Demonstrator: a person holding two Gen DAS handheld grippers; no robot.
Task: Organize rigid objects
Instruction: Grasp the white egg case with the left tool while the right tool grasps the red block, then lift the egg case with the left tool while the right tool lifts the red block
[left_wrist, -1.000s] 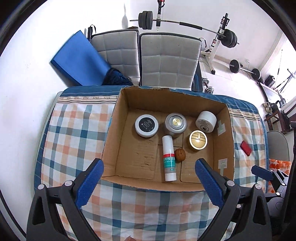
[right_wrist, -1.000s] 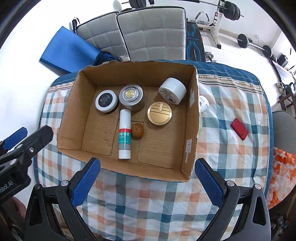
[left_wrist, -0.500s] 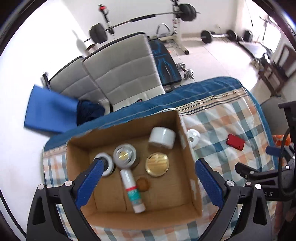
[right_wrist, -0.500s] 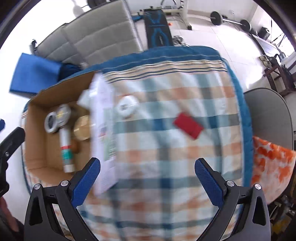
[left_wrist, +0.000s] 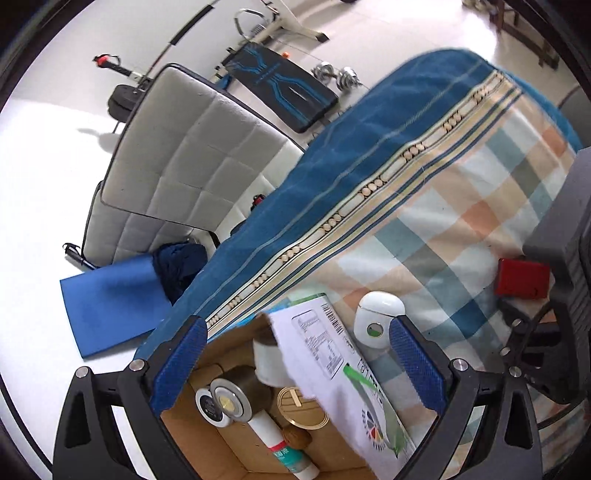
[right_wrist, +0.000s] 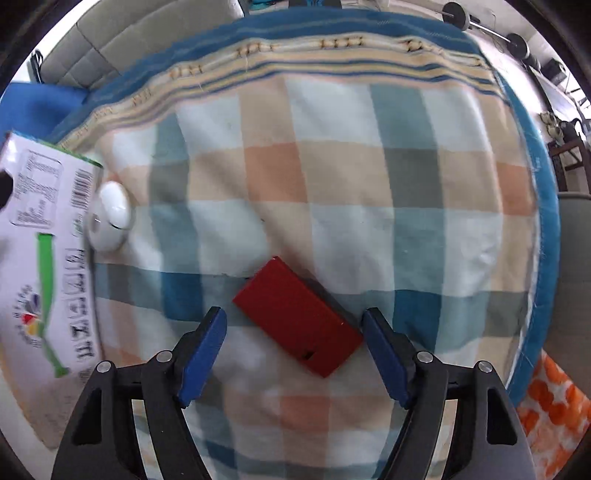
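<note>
A red rectangular block (right_wrist: 297, 319) lies on the checked cloth between the open jaws of my right gripper (right_wrist: 295, 354), low over it and not touching. A white egg-shaped case (right_wrist: 110, 216) sits beside the cardboard box wall (right_wrist: 40, 236). In the left wrist view my left gripper (left_wrist: 293, 367) is open and empty over the box's right wall (left_wrist: 332, 365). The white case (left_wrist: 376, 319) and the red block (left_wrist: 521, 277) lie to its right. The box holds round tins (left_wrist: 225, 400), a gold lid (left_wrist: 303, 406), a white tube (left_wrist: 284, 448) and a walnut (left_wrist: 297, 435).
The checked cloth (right_wrist: 332, 177) covers a table with a blue border at its far edge. Grey padded chairs (left_wrist: 192, 155), a blue mat (left_wrist: 110, 295) and gym weights (left_wrist: 334, 75) stand beyond it. An orange patterned cloth (right_wrist: 550, 413) lies off the right edge.
Both grippers swung right, away from the box's centre. My right gripper dropped low and now straddles the red block. My left gripper moved over the box's right wall.
</note>
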